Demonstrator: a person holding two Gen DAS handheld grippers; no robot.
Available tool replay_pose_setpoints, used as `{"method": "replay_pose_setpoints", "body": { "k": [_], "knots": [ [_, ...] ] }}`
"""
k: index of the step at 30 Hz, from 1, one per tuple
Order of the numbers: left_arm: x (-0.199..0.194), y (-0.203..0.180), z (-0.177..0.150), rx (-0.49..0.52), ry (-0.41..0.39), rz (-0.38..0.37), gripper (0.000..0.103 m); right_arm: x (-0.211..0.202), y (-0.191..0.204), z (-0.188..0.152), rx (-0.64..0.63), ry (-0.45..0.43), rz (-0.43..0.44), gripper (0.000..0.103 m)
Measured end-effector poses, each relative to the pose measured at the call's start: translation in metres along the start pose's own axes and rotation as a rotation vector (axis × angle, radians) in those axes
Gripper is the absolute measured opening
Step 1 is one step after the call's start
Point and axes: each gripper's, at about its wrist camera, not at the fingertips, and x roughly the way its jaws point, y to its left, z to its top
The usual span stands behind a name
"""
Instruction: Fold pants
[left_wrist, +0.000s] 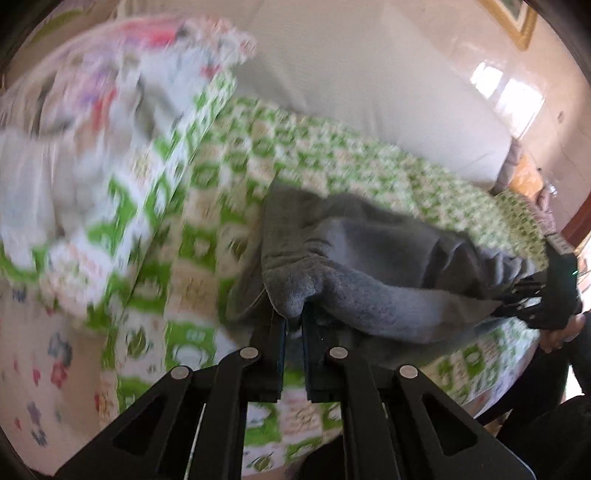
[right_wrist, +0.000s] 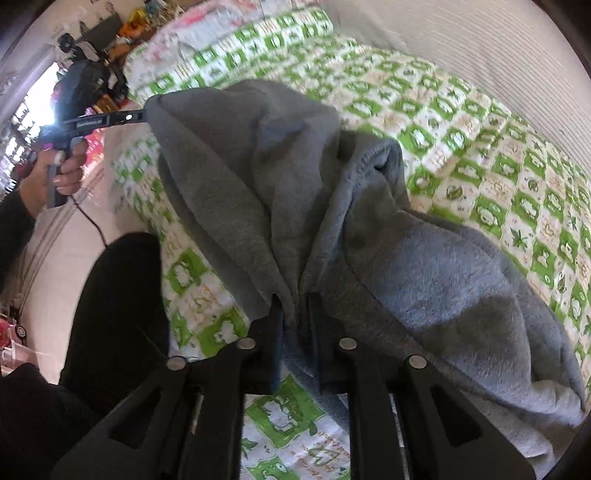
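Grey fleece pants (left_wrist: 369, 251) lie bunched on a green-and-white checked bed cover (left_wrist: 332, 155). In the left wrist view my left gripper (left_wrist: 294, 317) is shut on a thick fold of the pants near their left end. At the right edge, my right gripper (left_wrist: 509, 295) grips the other end. In the right wrist view the pants (right_wrist: 406, 258) drape from my right gripper (right_wrist: 295, 306), with cloth pinched between its fingers. At the upper left, my left gripper (right_wrist: 146, 115) holds a lifted corner, with a hand (right_wrist: 66, 170) on its handle.
A blurred pile of patterned bedding (left_wrist: 110, 147) rises on the left of the bed. A white padded surface (left_wrist: 369, 74) backs the bed. The person's dark-clothed leg (right_wrist: 118, 295) stands against the bed's near edge. Cluttered shelves (right_wrist: 122, 26) stand beyond.
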Motion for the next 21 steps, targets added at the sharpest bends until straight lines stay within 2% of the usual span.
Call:
{"method": "replay_pose_setpoints", "body": {
  "k": [1,3,5,9,14,16,19,21],
  "knots": [
    [0.001,0.002,-0.003,-0.008,0.009,-0.002,0.009,0.0,0.001,0.001,0.001,0.007,-0.004,0.025],
    [-0.003,0.003,-0.008,-0.014,0.009,-0.004,0.01,-0.006,0.006,0.002,-0.011,0.006,0.006,0.048],
    [-0.011,0.003,-0.011,-0.014,-0.004,0.009,0.012,-0.016,0.013,0.006,-0.038,-0.022,-0.002,0.056],
    [-0.026,0.004,-0.013,-0.055,-0.035,0.008,0.033,-0.03,0.024,0.023,-0.06,-0.066,0.005,0.056],
    [-0.045,-0.006,-0.011,-0.105,-0.094,0.021,0.036,-0.037,0.027,0.05,-0.054,-0.12,-0.008,0.056],
    [-0.05,-0.014,-0.01,-0.117,-0.108,0.035,0.049,-0.039,0.018,0.06,-0.003,-0.139,0.012,0.056],
    [-0.051,-0.021,-0.014,-0.185,-0.121,0.028,0.051,-0.039,0.004,0.082,0.084,-0.166,0.052,0.056],
    [-0.049,-0.024,-0.019,-0.266,-0.134,0.02,0.052,-0.037,0.001,0.096,0.108,-0.188,0.081,0.056]
  ]
}}
